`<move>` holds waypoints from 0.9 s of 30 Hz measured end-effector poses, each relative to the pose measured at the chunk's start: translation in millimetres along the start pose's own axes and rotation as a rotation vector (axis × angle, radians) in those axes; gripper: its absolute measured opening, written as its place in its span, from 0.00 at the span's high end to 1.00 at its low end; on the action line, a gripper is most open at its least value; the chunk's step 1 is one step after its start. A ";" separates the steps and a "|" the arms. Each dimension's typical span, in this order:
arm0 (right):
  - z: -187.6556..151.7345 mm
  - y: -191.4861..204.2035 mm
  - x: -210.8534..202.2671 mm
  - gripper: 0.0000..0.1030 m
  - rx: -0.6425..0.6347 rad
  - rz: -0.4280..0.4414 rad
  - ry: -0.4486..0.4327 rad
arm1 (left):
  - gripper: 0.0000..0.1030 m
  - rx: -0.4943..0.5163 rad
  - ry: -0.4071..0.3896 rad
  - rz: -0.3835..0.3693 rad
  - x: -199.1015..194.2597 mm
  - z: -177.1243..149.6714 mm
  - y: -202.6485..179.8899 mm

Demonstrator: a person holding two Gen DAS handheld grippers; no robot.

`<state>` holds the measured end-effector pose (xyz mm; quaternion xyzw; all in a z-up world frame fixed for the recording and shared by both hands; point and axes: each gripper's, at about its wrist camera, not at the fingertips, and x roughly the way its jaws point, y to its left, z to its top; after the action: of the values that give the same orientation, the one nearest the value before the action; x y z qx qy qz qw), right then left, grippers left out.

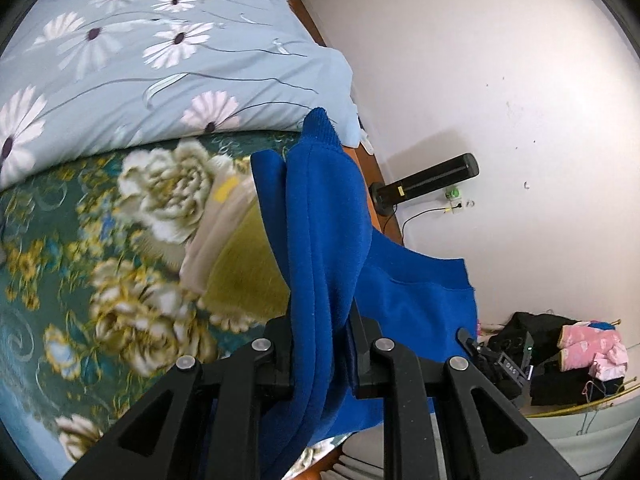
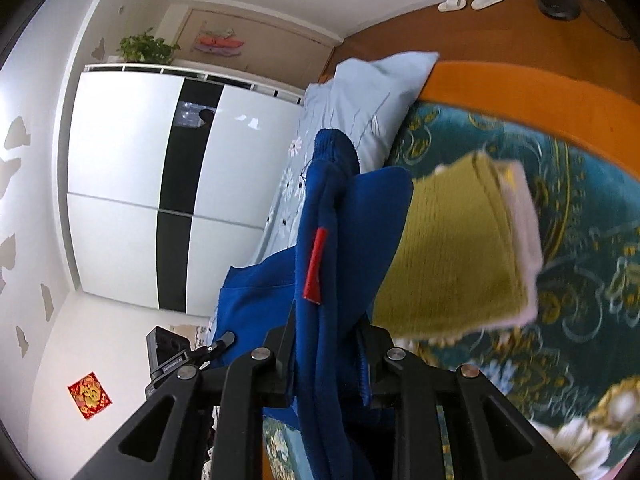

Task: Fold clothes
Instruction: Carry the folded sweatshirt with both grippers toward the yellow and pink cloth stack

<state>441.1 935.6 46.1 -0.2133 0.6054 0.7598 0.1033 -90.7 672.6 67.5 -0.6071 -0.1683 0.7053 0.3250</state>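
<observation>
While both views are blurring across the bed, the left hand-held gripper (image 1: pixel 322 352) is clamping a thick bunch of the blue garment (image 1: pixel 320 220) between its nearly closed jaws, the fabric standing up past the fingers to a ribbed cuff at the top. From that grip, a flat panel of the same garment is spreading toward the right of the left wrist view, in front of the white wall (image 1: pixel 500 80). Beneath and behind the cloth, the green floral bedspread (image 1: pixel 60 260) is covering the bed, with a folded yellow-green piece (image 1: pixel 248 272) edged in pale beige lying on it. A light blue quilt (image 1: pixel 140 60) printed with daisies is lying bunched at the far end. By the wall, a black tower appliance (image 1: pixel 432 182) is standing on the floor, and a pile of dark and pink things (image 1: pixel 580 356) is lying further right.

In the right wrist view, the right hand-held gripper (image 2: pixel 328 360) is likewise pinching a bunch of the blue garment (image 2: pixel 340 240), jaws nearly closed on it, and a red tag (image 2: pixel 316 266) is showing on the held fold. To the left, a white wardrobe (image 2: pixel 120 180) with a black stripe is standing, a plant (image 2: pixel 144 46) on top. The folded yellow-green piece (image 2: pixel 452 256) is lying just right of the raised cloth.
</observation>
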 end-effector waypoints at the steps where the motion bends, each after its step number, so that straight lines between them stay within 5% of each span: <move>1: 8.1 -2.6 1.3 0.77 0.003 0.001 -0.006 | 0.82 0.006 0.006 0.004 7.2 8.0 -2.8; 14: 46.4 -61.8 25.6 0.77 0.125 -0.019 -0.059 | 0.82 0.064 0.088 0.016 83.8 65.8 -4.8; 27: 46.3 -126.9 47.7 0.77 0.229 -0.125 -0.035 | 0.82 -0.090 0.132 0.087 144.8 63.1 69.7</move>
<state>442.3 1006.6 -78.3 -0.2239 0.6720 0.6813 0.1847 -176.8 727.5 -71.7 -0.6731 -0.1513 0.6689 0.2767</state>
